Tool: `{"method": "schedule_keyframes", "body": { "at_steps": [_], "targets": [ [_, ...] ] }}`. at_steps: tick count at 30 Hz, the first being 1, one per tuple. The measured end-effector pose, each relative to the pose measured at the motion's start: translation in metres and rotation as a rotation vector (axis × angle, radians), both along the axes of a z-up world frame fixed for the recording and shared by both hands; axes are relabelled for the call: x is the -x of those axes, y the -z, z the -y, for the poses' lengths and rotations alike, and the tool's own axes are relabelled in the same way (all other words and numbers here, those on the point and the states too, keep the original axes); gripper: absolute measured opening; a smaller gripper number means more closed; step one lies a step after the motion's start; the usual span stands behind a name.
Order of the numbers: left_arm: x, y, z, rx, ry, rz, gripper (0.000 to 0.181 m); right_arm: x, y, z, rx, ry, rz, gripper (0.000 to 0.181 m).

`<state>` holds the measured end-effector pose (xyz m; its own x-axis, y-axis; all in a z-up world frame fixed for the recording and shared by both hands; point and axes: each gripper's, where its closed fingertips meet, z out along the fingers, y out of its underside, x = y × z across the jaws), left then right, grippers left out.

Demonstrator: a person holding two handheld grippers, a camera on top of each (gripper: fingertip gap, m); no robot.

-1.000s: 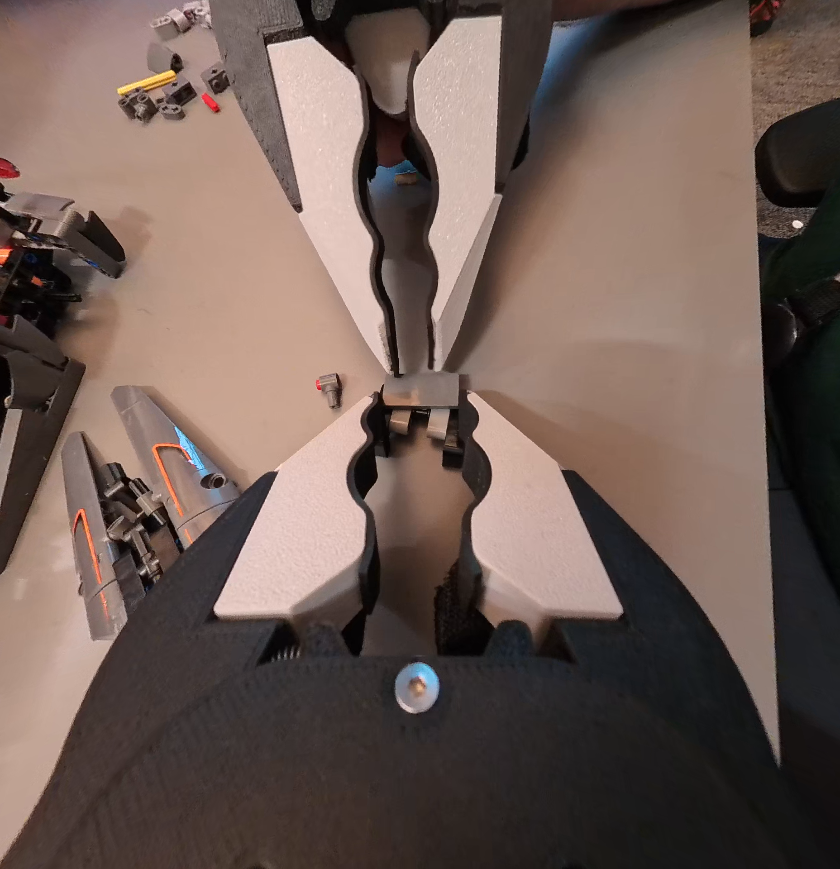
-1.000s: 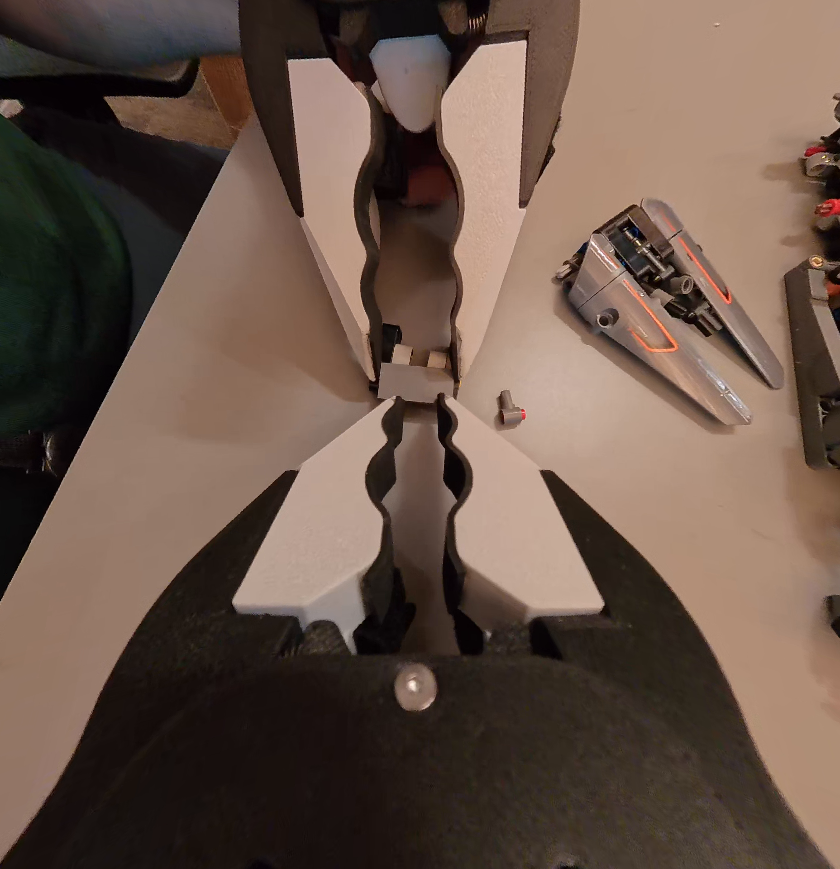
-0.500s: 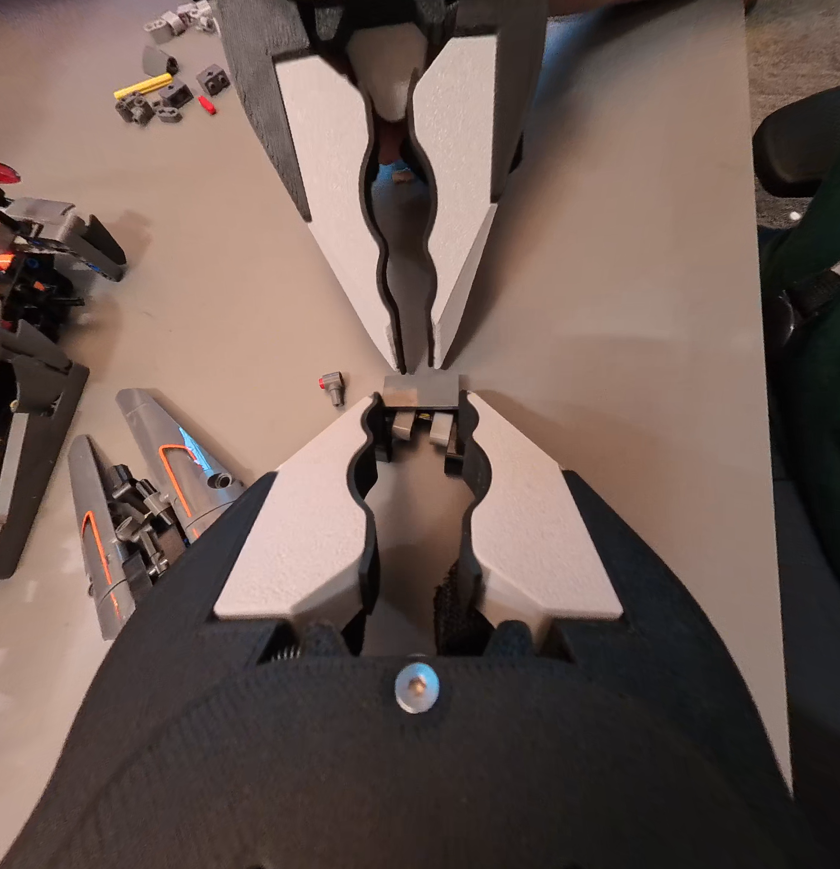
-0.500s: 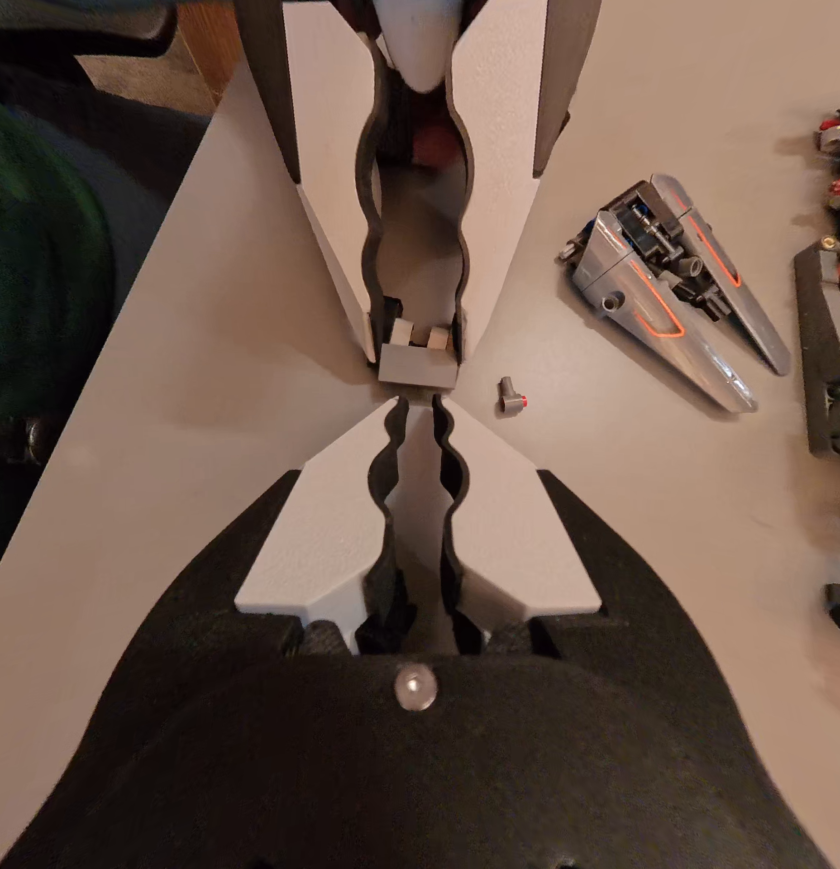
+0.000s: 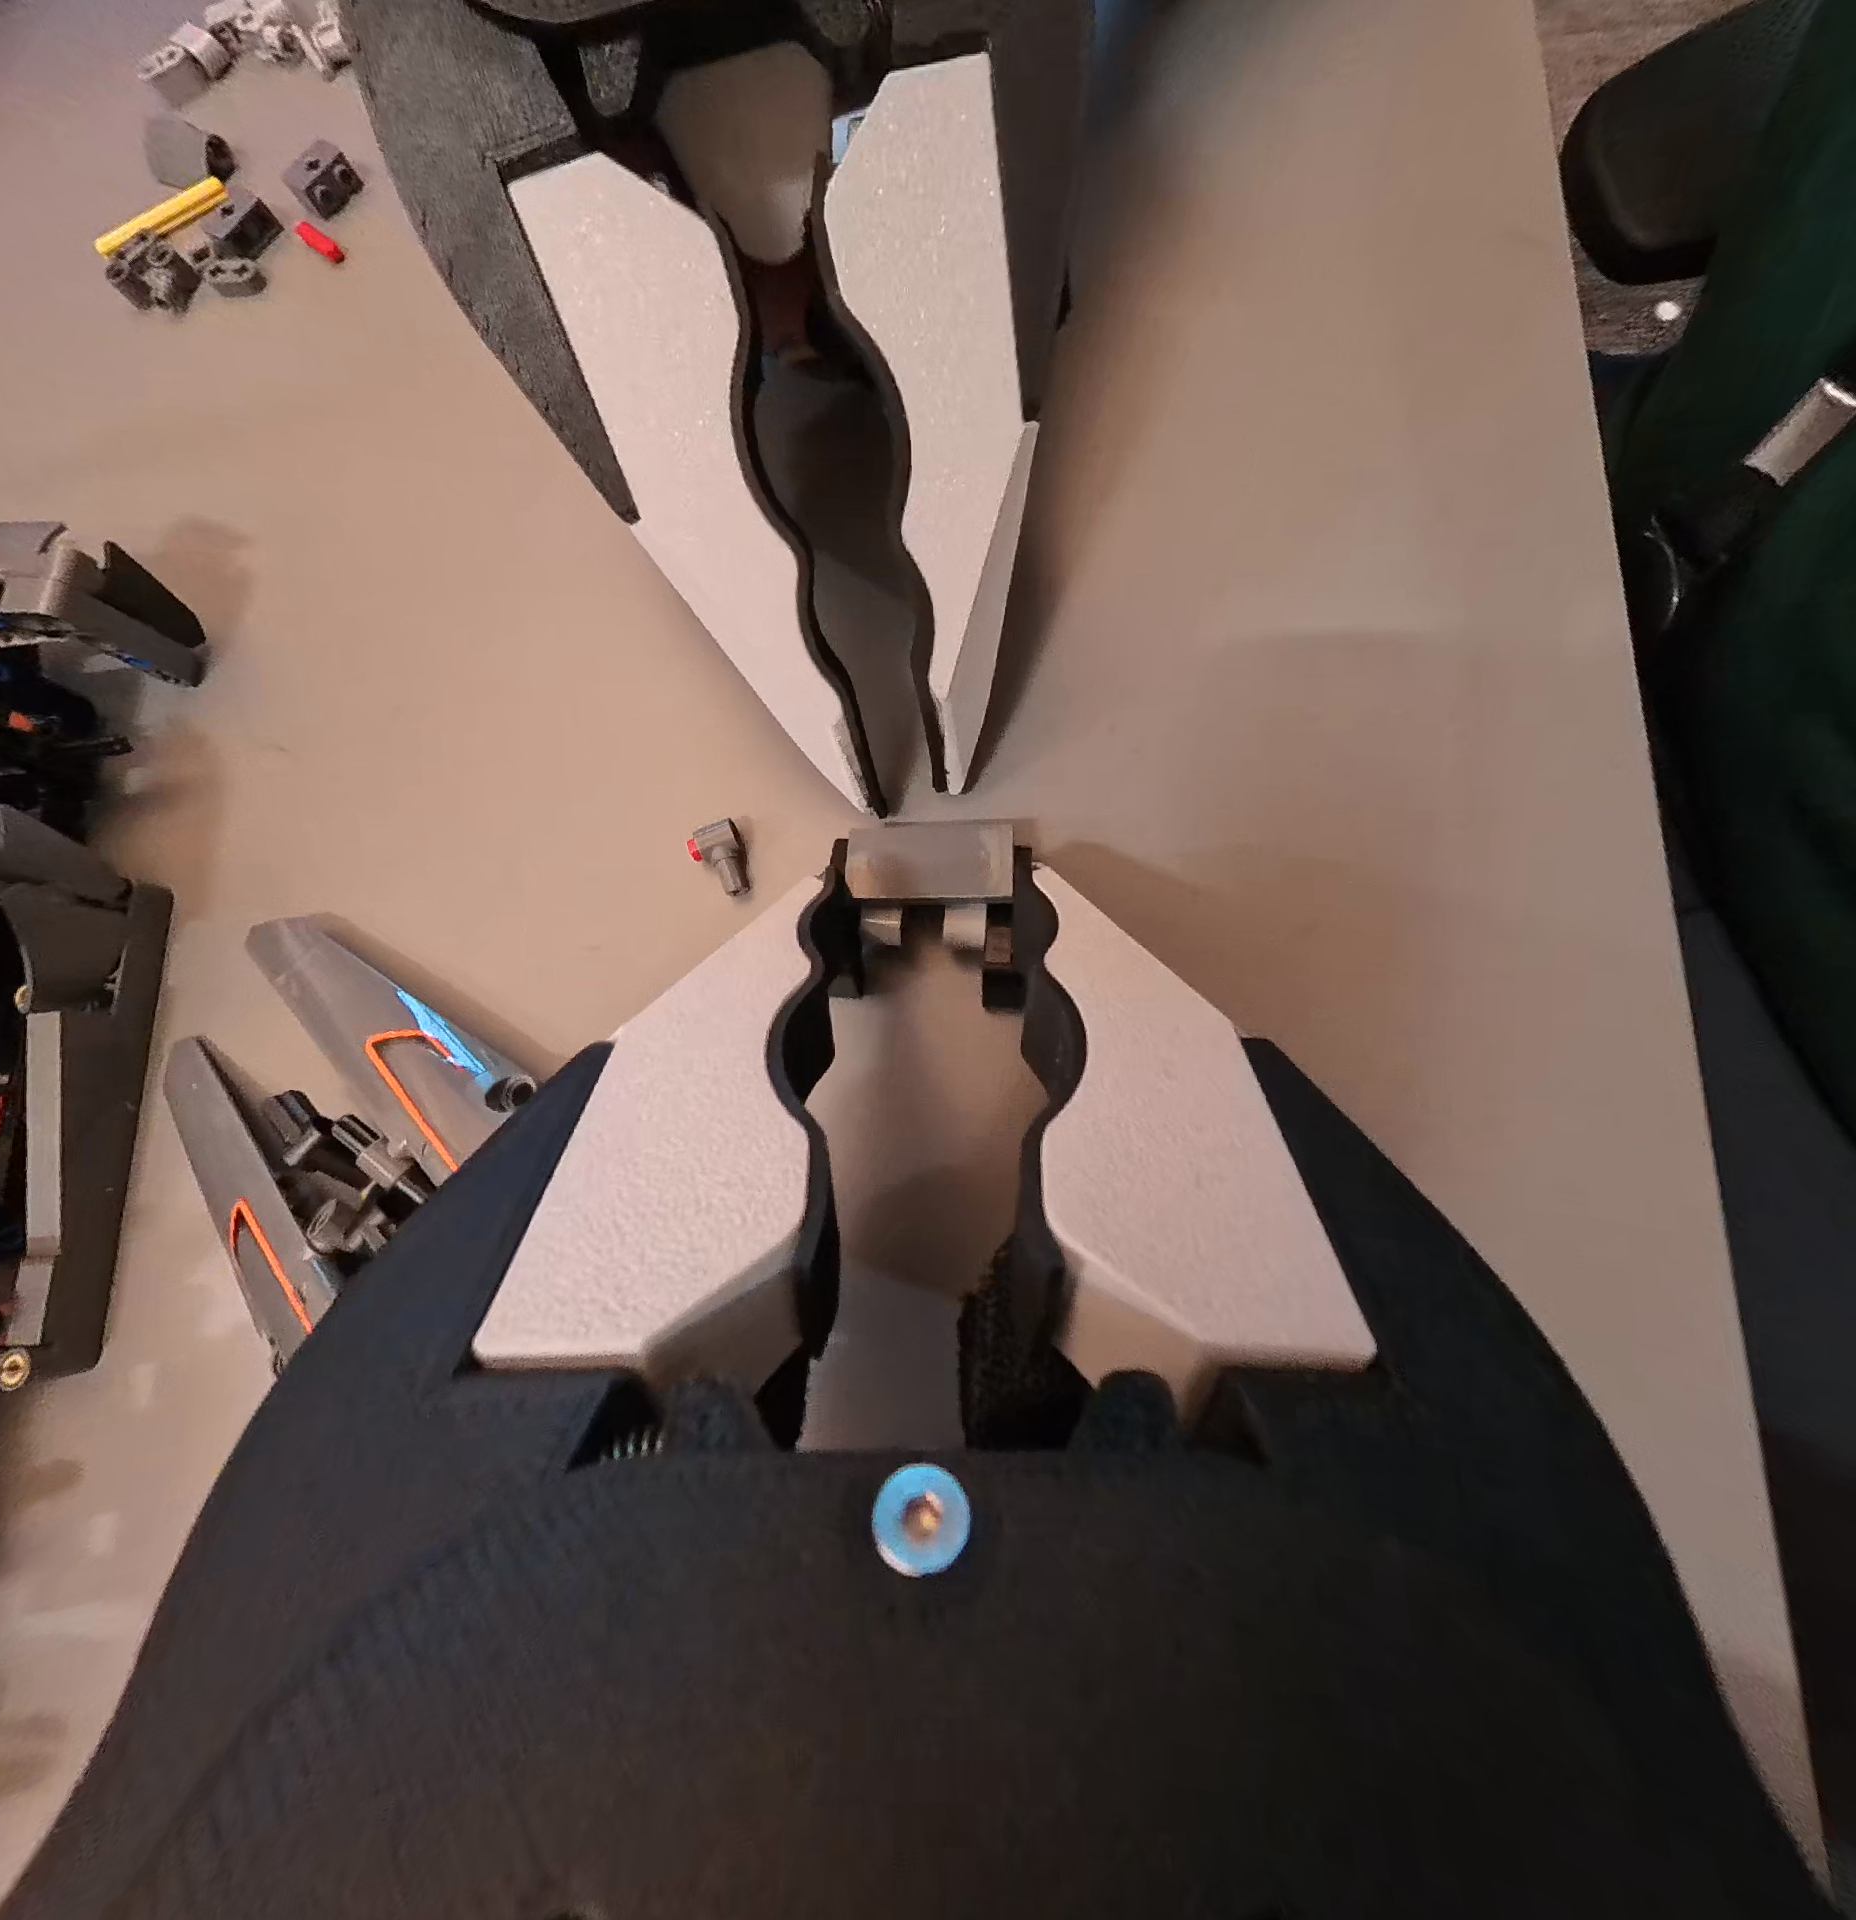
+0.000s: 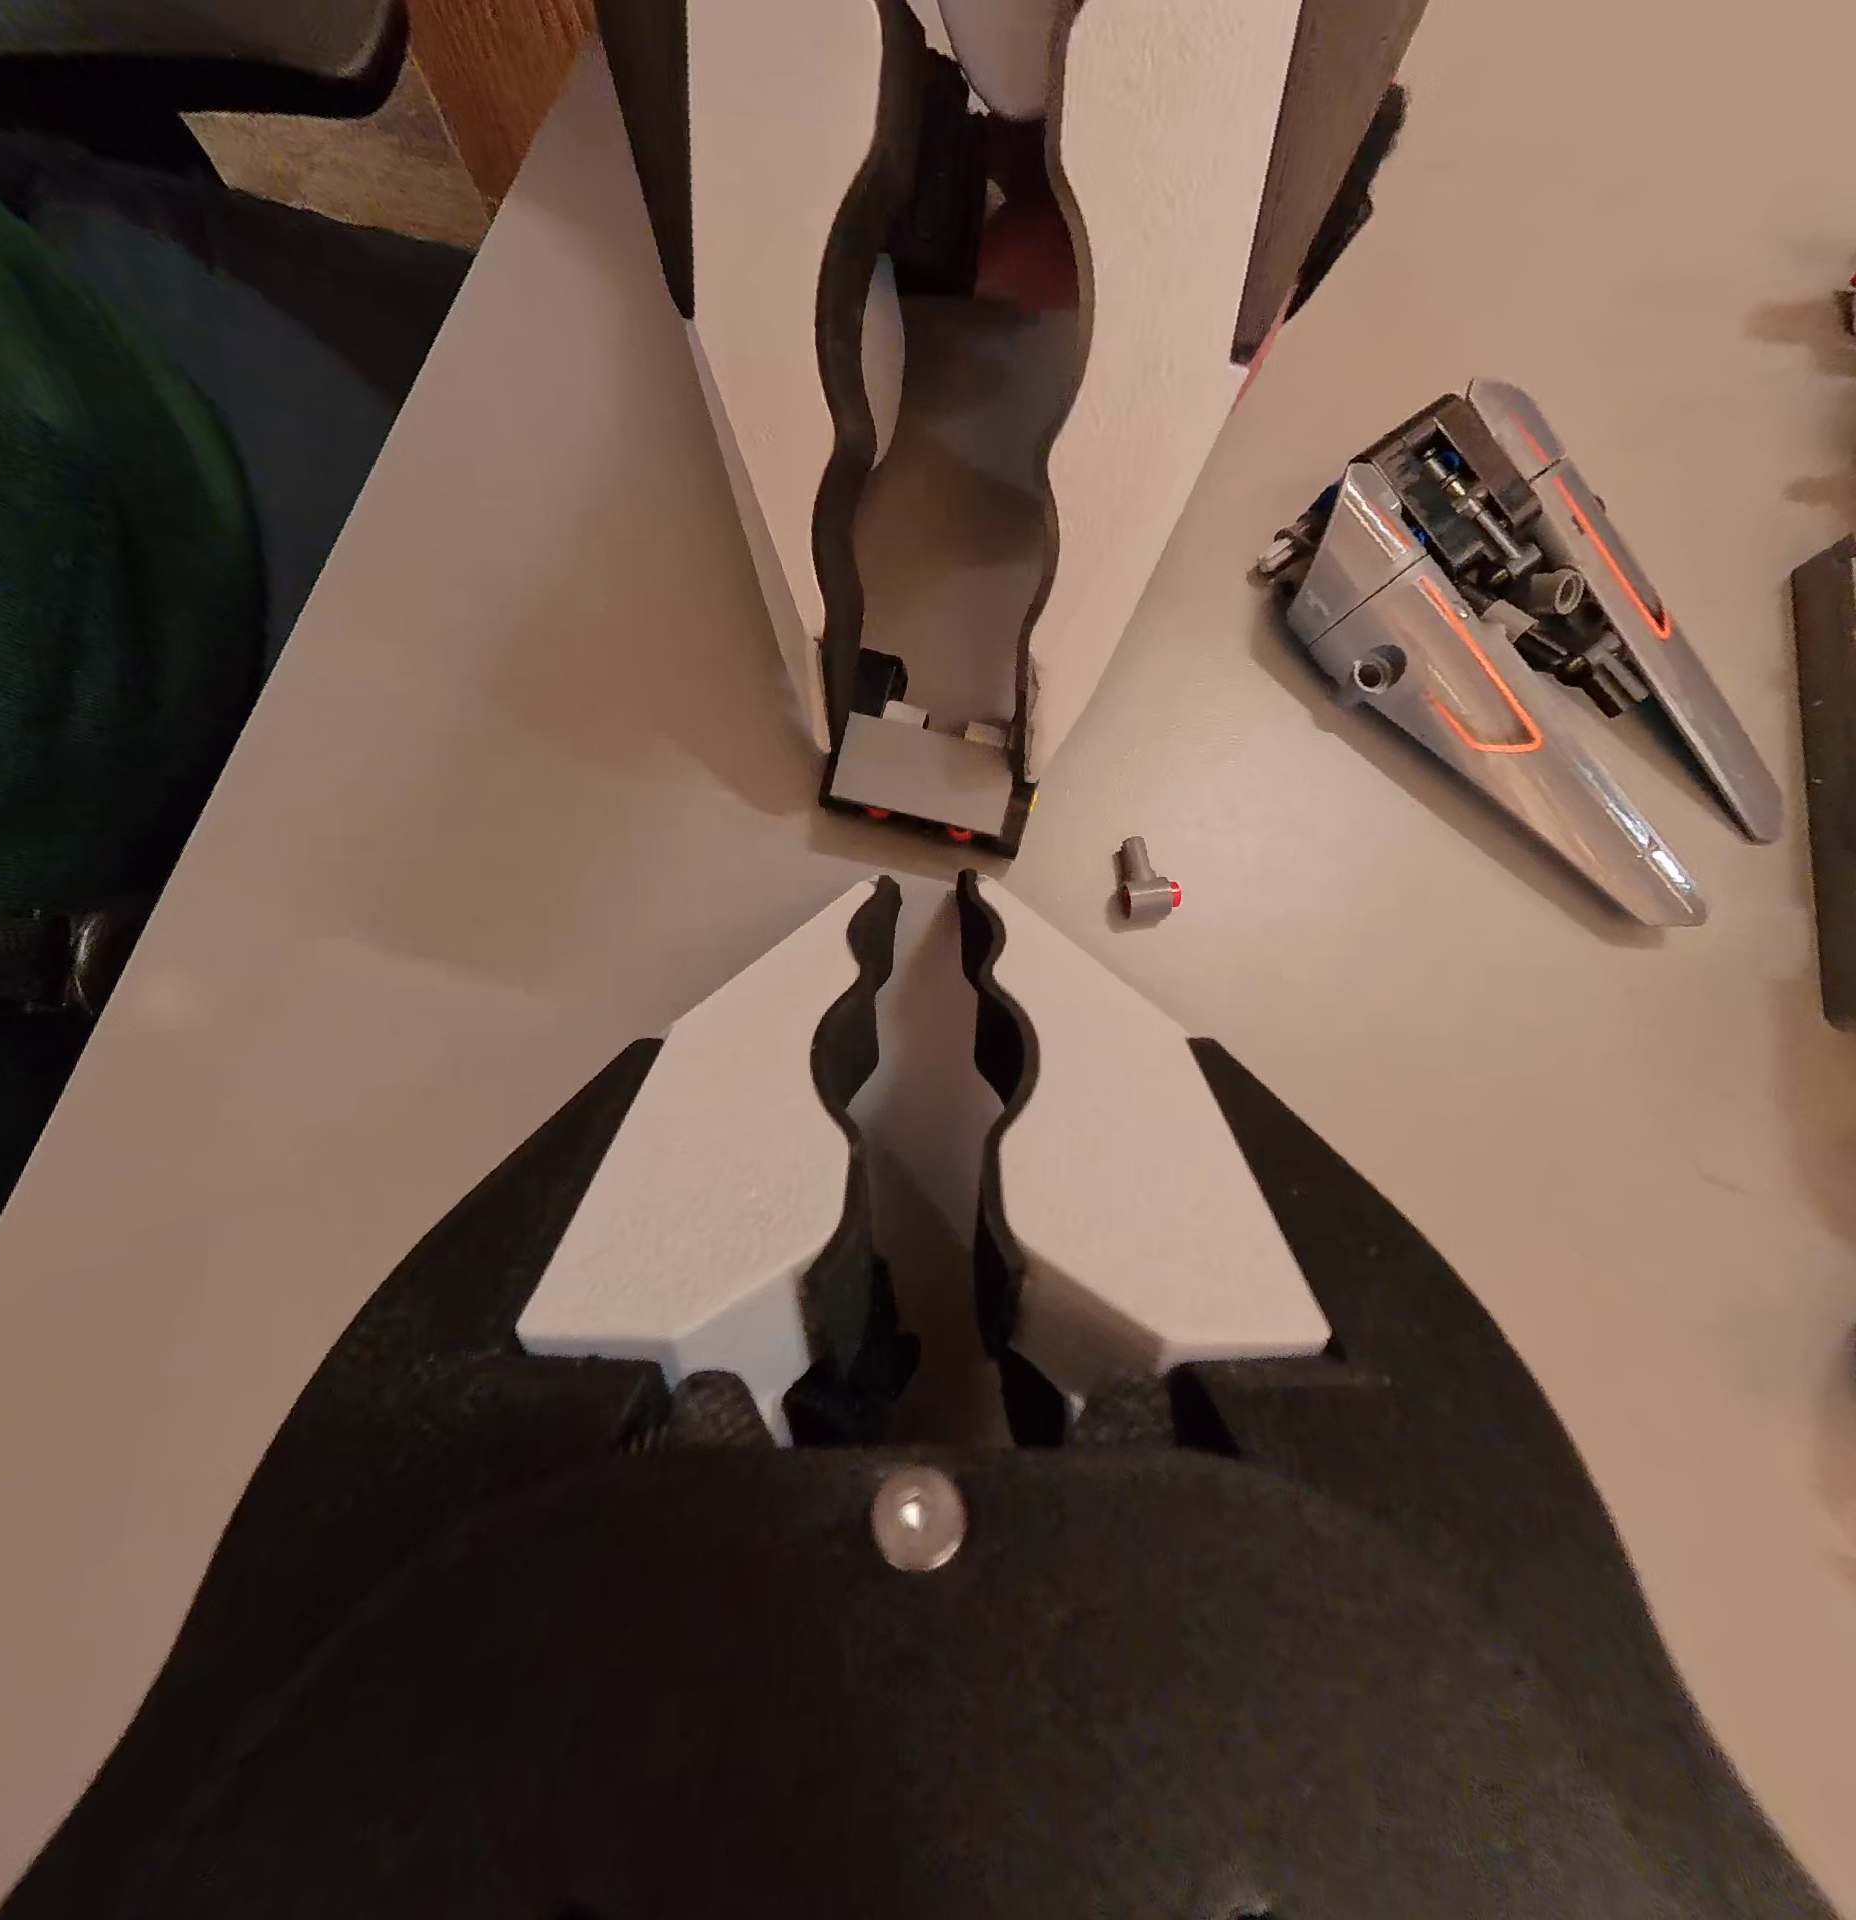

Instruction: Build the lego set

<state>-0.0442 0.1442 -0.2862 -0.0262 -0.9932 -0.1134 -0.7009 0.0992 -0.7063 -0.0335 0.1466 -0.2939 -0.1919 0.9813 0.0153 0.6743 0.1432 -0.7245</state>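
we hold a small grey block sub-assembly [image 5: 926, 873] between the tips of our left gripper [image 5: 929, 883], lifted over the tabletop [image 5: 1267, 623] near its edge by the chair. our right gripper [image 6: 921, 883] faces it, its jaws narrowed to a thin gap and gripping nothing, tips just short of the block. a tiny grey pin with a red end [image 6: 1147, 883] lies loose beside them. two grey wing panels with orange trim [image 6: 1526, 665] already sit joined further in, and a dark chassis section [image 5: 41, 1091] rests toward the far side. we judge the build partly done: loose pieces [image 5: 207, 229] still wait in the corner, and these sub-assemblies are not yet united.
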Motion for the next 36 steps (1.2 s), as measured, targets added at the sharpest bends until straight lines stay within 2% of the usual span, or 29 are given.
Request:
{"method": "schedule_keyframes", "body": {
  "at_steps": [20,24,27,36],
  "targets": [
    [0.002,0.001,-0.002,0.045,0.087,0.014,0.030,0.010,-0.011,0.000,-0.065,0.004,-0.068,0.005],
    [0.002,0.001,-0.002,0.043,0.105,0.009,0.030,0.014,-0.022,0.001,-0.088,-0.001,-0.124,0.000],
    [0.001,0.001,-0.003,0.052,0.116,0.007,0.030,0.015,-0.011,0.003,-0.108,-0.016,-0.091,0.000],
    [0.001,0.001,-0.003,0.069,0.112,0.022,0.030,0.016,-0.010,0.006,-0.115,-0.035,-0.097,0.000]
  ]
}}
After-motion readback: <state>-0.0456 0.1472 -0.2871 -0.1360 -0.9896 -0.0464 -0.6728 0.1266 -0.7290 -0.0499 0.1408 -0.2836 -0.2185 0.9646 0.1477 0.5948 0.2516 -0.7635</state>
